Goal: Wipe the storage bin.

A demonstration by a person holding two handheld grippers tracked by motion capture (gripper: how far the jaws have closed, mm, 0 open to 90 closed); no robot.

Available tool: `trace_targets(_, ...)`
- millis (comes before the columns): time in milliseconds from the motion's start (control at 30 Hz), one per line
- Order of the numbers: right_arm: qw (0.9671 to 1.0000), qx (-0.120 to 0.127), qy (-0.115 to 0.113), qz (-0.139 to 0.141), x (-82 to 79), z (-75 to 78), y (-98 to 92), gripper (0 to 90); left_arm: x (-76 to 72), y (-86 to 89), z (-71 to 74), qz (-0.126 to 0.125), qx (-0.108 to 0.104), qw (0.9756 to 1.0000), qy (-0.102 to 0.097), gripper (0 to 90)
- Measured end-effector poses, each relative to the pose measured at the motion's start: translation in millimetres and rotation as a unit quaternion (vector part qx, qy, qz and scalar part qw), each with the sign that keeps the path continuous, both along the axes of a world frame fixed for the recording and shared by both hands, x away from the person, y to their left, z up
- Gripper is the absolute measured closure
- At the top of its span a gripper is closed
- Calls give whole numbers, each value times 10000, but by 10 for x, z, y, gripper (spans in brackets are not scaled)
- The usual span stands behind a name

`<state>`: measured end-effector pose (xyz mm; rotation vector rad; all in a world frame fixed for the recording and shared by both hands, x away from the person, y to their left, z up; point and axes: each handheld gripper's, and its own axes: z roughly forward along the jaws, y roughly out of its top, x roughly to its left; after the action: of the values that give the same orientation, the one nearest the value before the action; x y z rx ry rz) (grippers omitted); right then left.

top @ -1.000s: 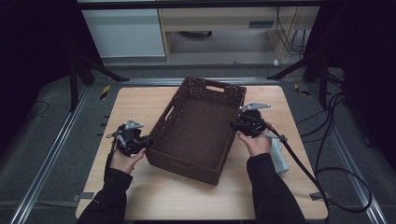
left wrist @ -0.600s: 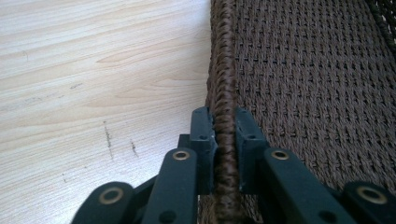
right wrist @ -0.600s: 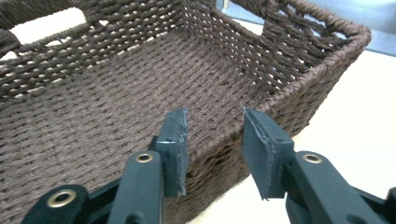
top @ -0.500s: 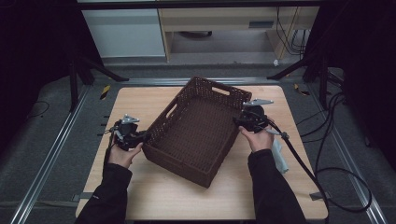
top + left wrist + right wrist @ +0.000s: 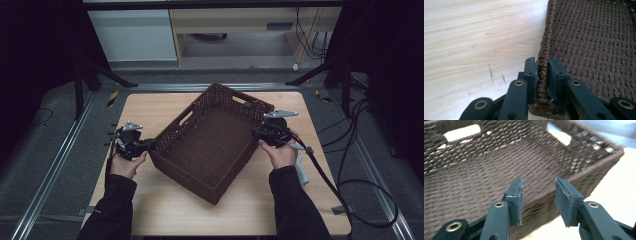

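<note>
We see the basket [image 5: 212, 140] filling the middle of the counter [image 5: 150, 107], its walls blocking any straight crossing. Bare counter lies open at upper left and along the bottom of the frame.

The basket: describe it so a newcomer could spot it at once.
Look at the light wooden table; in its middle, set at an angle to the edges, sits the basket. It is a dark brown woven rectangular tray with cut-out handle slots in its walls, empty inside. The left gripper pinches its rim, and the right gripper stands open at the opposite side.

Dim, dark-edged high view; bright close-ups, right one motion-blurred.
</note>
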<state>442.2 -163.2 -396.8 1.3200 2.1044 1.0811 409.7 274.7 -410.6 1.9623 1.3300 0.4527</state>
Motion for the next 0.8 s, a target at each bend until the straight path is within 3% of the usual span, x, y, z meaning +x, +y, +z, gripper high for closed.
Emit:
trace_targets(133,9997,-20,30,-223,93,-17,-72,561,94,26,-8,52,-25,10000,4,759)
trace_targets(333,9997,-11,24,-247,94,-83,-59,554,209,21,-2,138,3,9999,43,733)
trace_targets(433,9997,-40,64,-243,67,-73,-54,557,188,1,22,202,123,9997,-6,689)
trace_targets(533,9998,-32,118,-160,11,-58,-62,555,113,17,65,241,30,9997,-55,606)
trace_targets(633,9999,13,125,-110,-68,-56,-67,552,92,38,51,317,81,9995,-35,620)
trace_targets(800,9997,198,165,50,-113,-26,-133,547,206,49,-7,368,32,9993,101,687)
